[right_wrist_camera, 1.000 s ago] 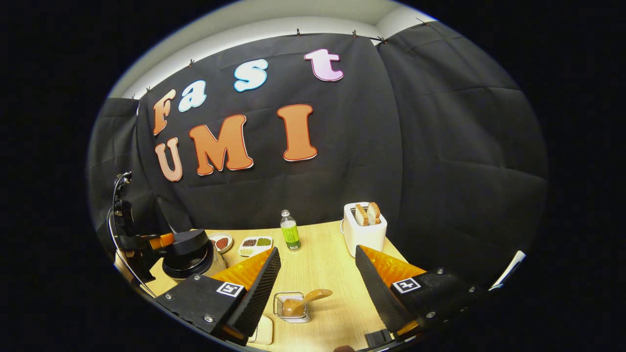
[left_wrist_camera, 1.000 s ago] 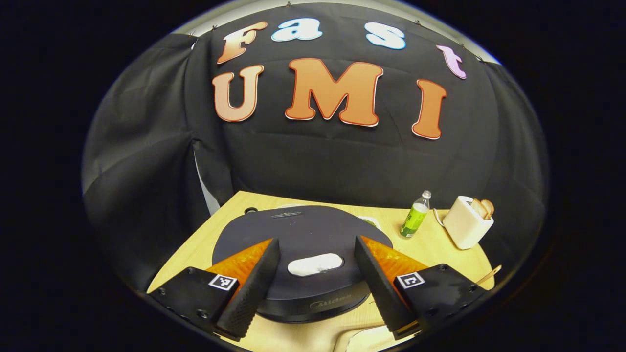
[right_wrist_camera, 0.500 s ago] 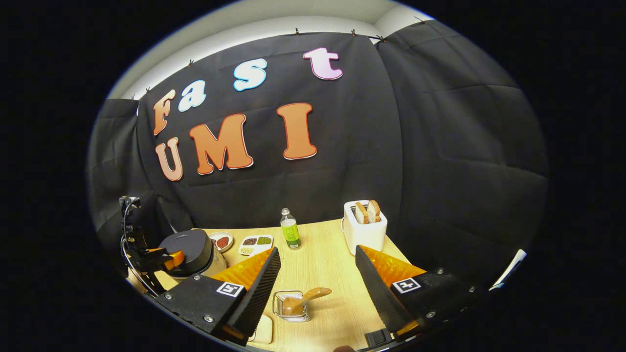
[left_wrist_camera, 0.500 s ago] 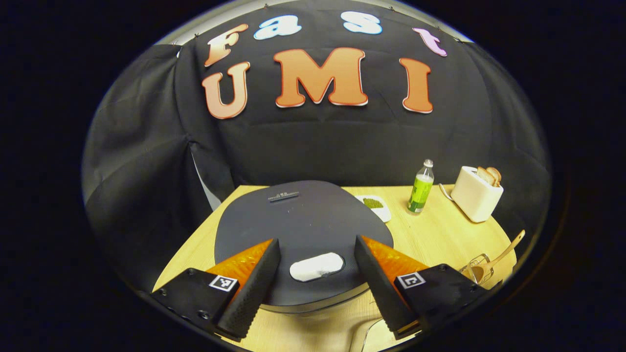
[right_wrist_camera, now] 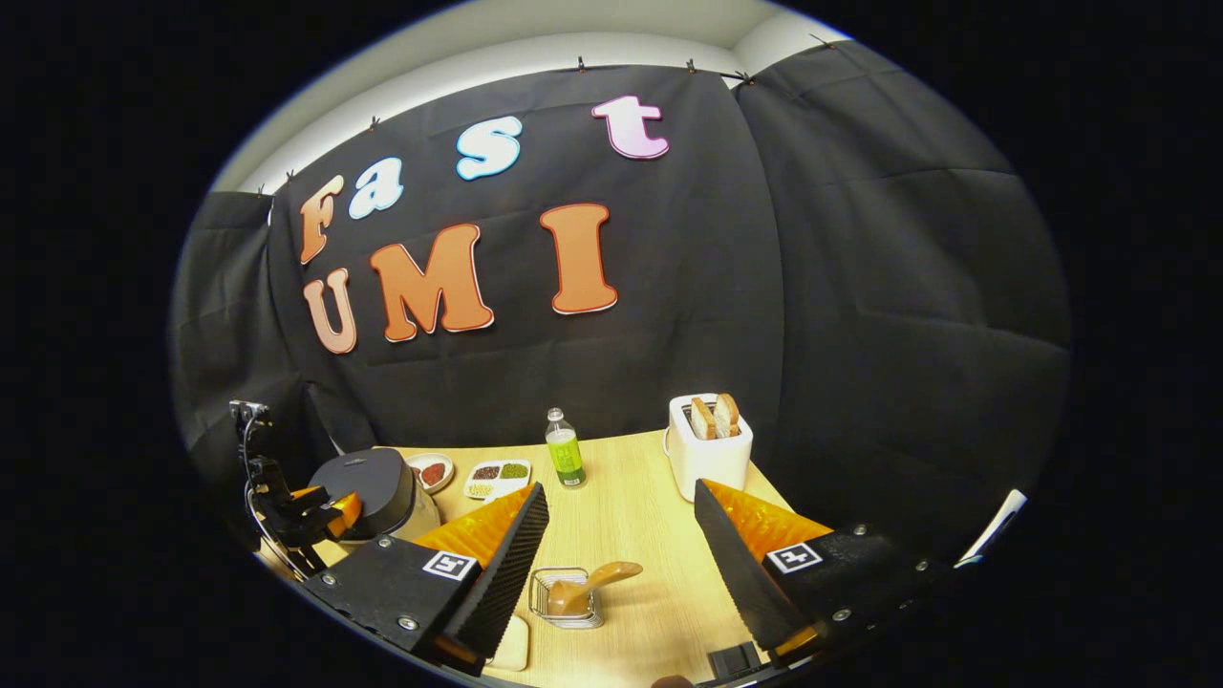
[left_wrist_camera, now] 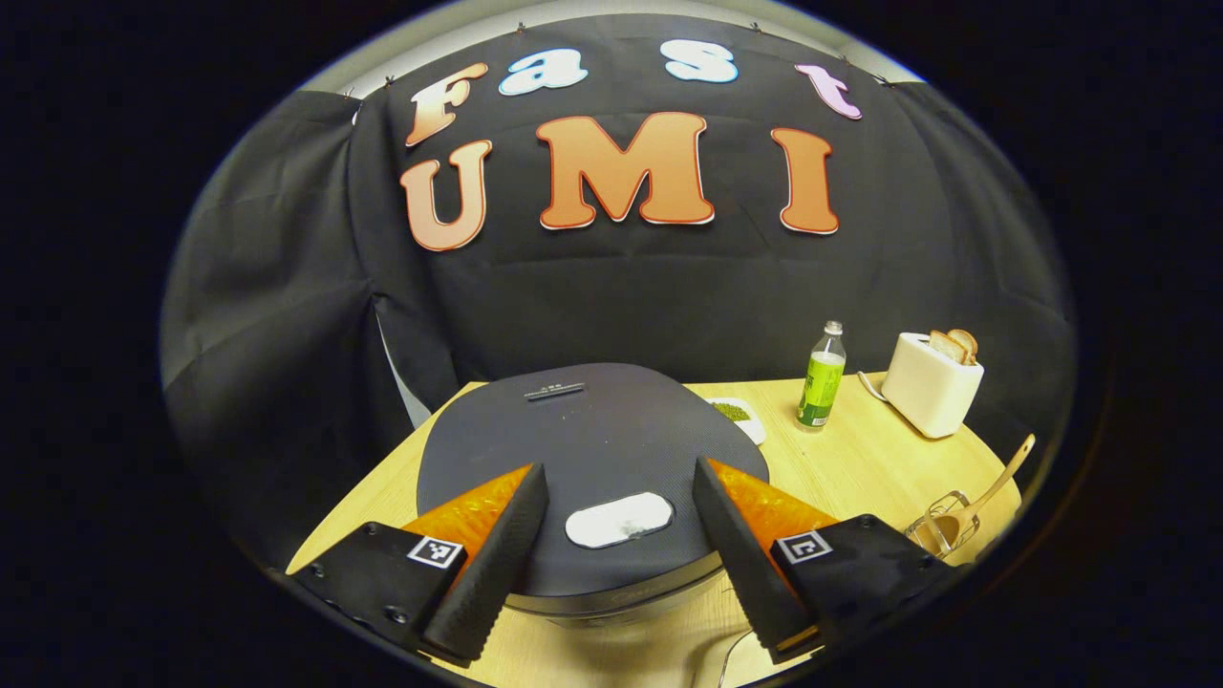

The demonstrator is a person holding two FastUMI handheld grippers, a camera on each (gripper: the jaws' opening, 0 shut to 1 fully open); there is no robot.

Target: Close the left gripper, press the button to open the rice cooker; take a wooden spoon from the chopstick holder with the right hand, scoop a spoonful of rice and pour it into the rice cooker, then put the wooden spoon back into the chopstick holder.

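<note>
Both jaw pairs: apart, holding nothing.
Left gripper [left_wrist_camera: 619,559]: straddles rice cooker [left_wrist_camera: 592,449] button [left_wrist_camera: 618,520]; unclosed, fingers may miss it.
Right gripper [right_wrist_camera: 621,564]: above wooden spoon [right_wrist_camera: 585,588].

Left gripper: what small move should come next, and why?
Probably shut the left gripper: its fingers stand wide apart on either side of the white button on the rice cooker, whose lid is down, and the task wants it closed before pressing.
</note>
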